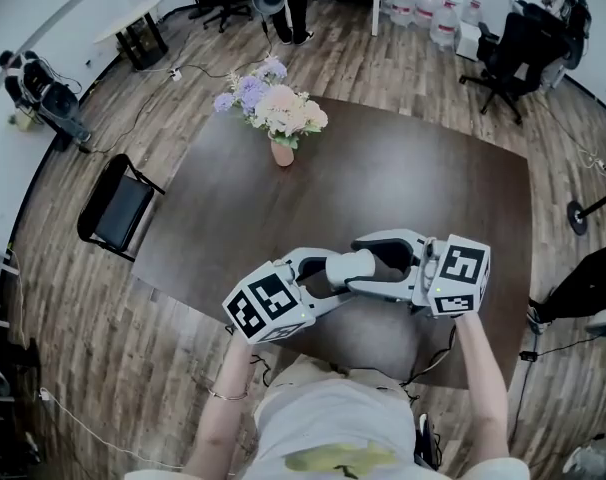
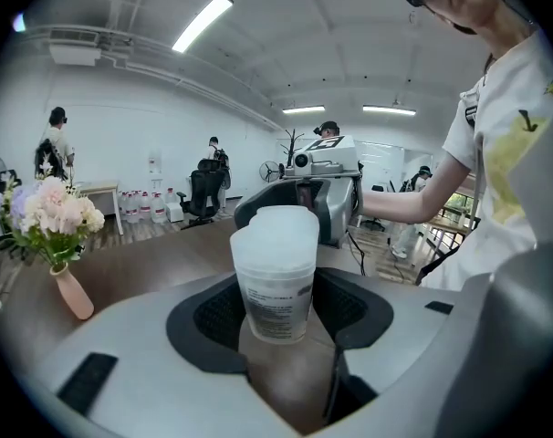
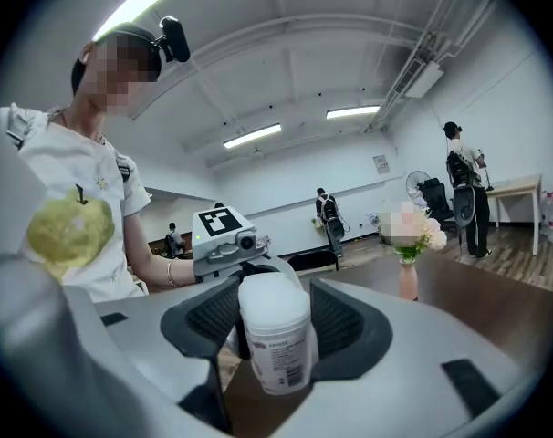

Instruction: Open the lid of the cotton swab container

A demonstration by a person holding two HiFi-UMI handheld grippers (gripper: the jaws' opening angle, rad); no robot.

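gripping swab container (image 2: 275, 276), left tongs (image 2: 278, 310)

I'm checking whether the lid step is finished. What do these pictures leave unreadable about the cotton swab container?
- Head view: the cotton swab container is hidden behind the left gripper and right gripper.
- Both gripper views: the label print is too small and blurred to read.
- Contents: hidden by the frosted wall.
- How far the lid is open: unclear, since the container's body hides the hinge.

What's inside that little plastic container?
Only a cloudy white wall and a printed label show on the container. Whatever is inside stays hidden behind that frosted plastic.
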